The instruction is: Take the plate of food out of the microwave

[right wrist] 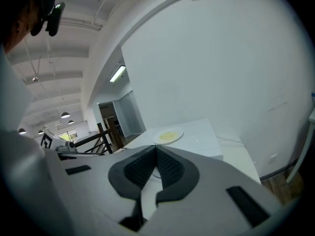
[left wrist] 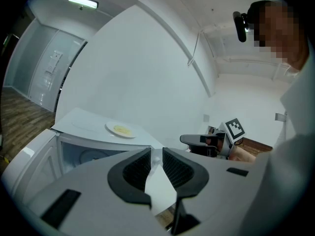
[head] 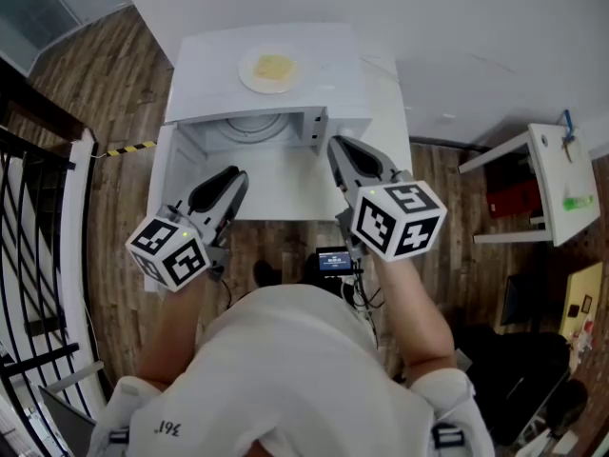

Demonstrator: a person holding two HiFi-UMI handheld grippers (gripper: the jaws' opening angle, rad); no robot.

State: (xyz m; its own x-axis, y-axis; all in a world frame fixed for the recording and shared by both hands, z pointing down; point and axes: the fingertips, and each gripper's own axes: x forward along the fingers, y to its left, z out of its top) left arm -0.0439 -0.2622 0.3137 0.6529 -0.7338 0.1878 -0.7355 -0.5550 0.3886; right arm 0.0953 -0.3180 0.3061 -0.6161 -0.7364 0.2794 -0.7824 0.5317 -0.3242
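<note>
three views all catch the round white plate with a flat yellow patch of food, and it lies on top of the white box-shaped microwave oven, near the back, not inside it. only the head view looks down into the open cavity, where the round glass turntable stands bare; the left gripper view gives a low glimpse of it, and the right gripper view none. the head view alone shows the brown wooden plank floor and the black metal railing at the left.

the left gripper view also takes in the right gripper with its marker cube, held level beside it.

the left gripper hovers in front of the cavity with its jaws parted by a narrow gap and nothing between them. the right gripper hangs at the cavity's right front corner, its jaws pressed together on nothing.

the plate lies flat, face up. being round, it has no long axis and points no way in particular.
</note>
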